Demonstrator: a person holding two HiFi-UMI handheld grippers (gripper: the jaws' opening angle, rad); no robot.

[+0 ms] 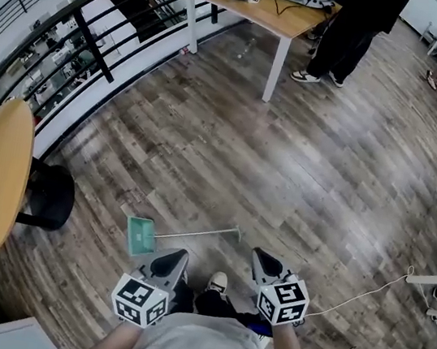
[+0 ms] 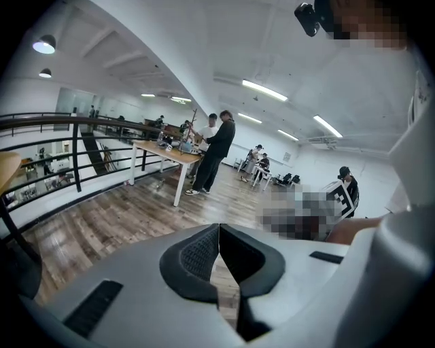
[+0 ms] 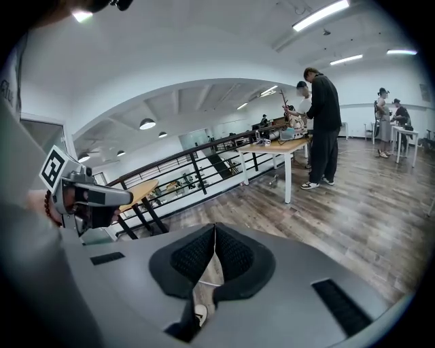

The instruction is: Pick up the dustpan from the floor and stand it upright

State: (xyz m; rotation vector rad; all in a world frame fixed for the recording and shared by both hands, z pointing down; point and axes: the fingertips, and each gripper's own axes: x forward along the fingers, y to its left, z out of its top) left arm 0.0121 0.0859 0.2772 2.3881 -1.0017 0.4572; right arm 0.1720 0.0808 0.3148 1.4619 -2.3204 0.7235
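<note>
Green dustpan (image 1: pixel 141 235), long thin handle (image 1: pixel 197 233), flat on plank floor (image 1: pixel 286 164).

The left gripper (image 2: pixel 219 232) and right gripper (image 3: pixel 214 234) have smooth matt grey plastic shells and black cross-ribbed pads (image 2: pixel 200 255). Beyond their fingertips the floor (image 1: pixel 286 164) is softly glossy wood plank. The dustpan (image 1: pixel 141 235) looks matt green plastic.

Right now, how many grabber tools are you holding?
2. The left gripper shows low in the head view, near the green dustpan lying on the floor. The right gripper is beside it, to its right. Both are shut and empty.
</note>
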